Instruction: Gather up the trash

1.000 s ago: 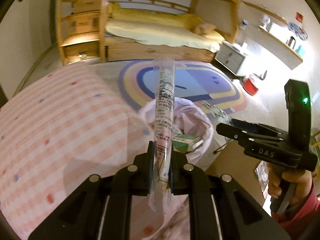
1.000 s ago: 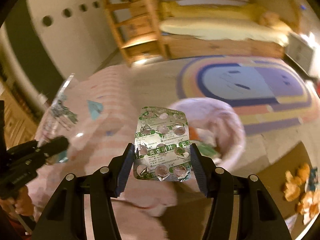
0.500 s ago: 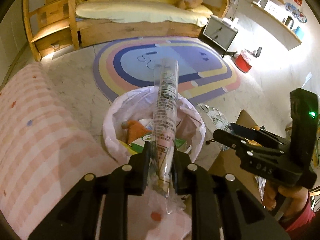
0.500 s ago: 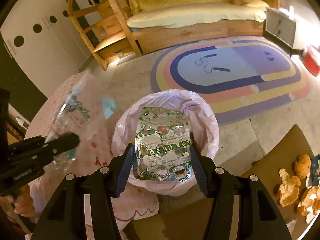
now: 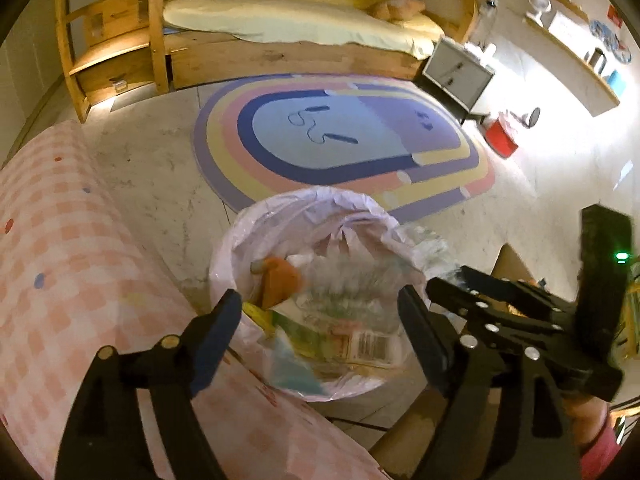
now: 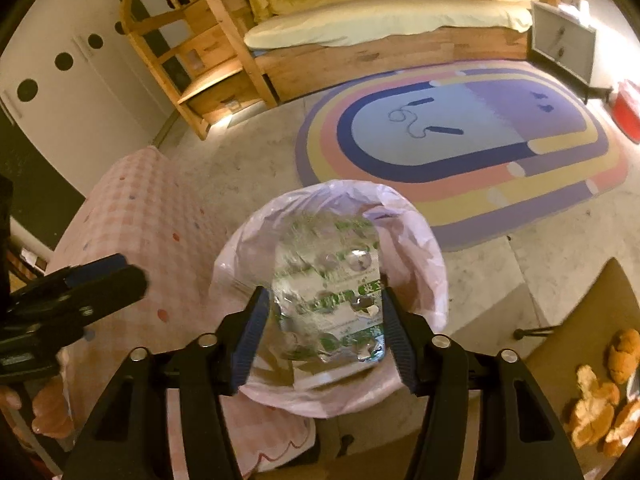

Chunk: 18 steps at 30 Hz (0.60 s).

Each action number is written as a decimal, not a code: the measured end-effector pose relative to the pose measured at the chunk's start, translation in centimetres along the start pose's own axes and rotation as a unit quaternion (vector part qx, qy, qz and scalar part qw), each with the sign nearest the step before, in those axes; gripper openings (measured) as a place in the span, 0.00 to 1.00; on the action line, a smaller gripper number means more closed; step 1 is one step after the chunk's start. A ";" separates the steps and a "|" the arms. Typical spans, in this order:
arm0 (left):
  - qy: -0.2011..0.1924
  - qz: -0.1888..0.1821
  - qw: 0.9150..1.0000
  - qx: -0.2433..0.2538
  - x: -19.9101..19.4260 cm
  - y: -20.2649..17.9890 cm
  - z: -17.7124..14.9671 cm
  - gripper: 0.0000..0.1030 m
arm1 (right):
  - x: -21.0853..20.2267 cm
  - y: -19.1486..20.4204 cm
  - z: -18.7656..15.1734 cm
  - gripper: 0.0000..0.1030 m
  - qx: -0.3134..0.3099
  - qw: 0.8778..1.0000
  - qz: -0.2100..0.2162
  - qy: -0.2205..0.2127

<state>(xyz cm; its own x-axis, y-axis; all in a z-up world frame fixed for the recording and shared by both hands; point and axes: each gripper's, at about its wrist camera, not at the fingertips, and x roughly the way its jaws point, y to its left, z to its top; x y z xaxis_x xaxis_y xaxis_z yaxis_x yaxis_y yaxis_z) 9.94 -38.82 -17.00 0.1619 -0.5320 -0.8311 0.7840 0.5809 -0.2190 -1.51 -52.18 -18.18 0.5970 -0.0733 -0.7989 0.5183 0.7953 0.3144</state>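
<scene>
blister pack (image 6: 332, 292): silver-green, blurred, over bin | clear wrapper (image 5: 352, 284): blurred, inside bin | bin (image 6: 424, 240): pink-lined, part full, on floor

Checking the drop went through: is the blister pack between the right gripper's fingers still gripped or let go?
Let go: the blister pack is blurred, falling toward the bin bag as the right gripper opens.

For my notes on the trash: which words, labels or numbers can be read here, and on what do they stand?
None can be read.
Blister pack between the right fingers: green print, smeared by motion.
Wrapper in the trash bag: barcode and print, too small.
Rug: only drawn marks, no words.
</scene>
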 end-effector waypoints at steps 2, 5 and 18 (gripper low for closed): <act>-0.010 0.001 1.000 -0.009 -0.7 0.5 0.1 0.83 | 0.4 0.2 0.1 0.70 0.001 1.000 -0.002 0.004; -0.033 0.008 0.999 -0.024 -2.2 1.2 0.3 0.83 | -0.1 0.4 0.1 0.70 0.005 1.000 0.004 0.002; -0.102 0.096 0.989 -0.050 -13.0 2.7 -4.1 0.85 | -11.1 4.0 -1.8 0.86 -0.006 0.999 0.029 -0.041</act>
<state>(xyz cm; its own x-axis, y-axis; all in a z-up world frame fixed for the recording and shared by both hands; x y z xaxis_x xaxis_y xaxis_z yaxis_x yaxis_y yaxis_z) 7.46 -27.79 -8.87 0.4278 -0.5123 -0.7447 0.6654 0.7361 -0.1241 -7.20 -47.06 -8.98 0.6741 -0.0763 -0.7347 0.4743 0.8072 0.3514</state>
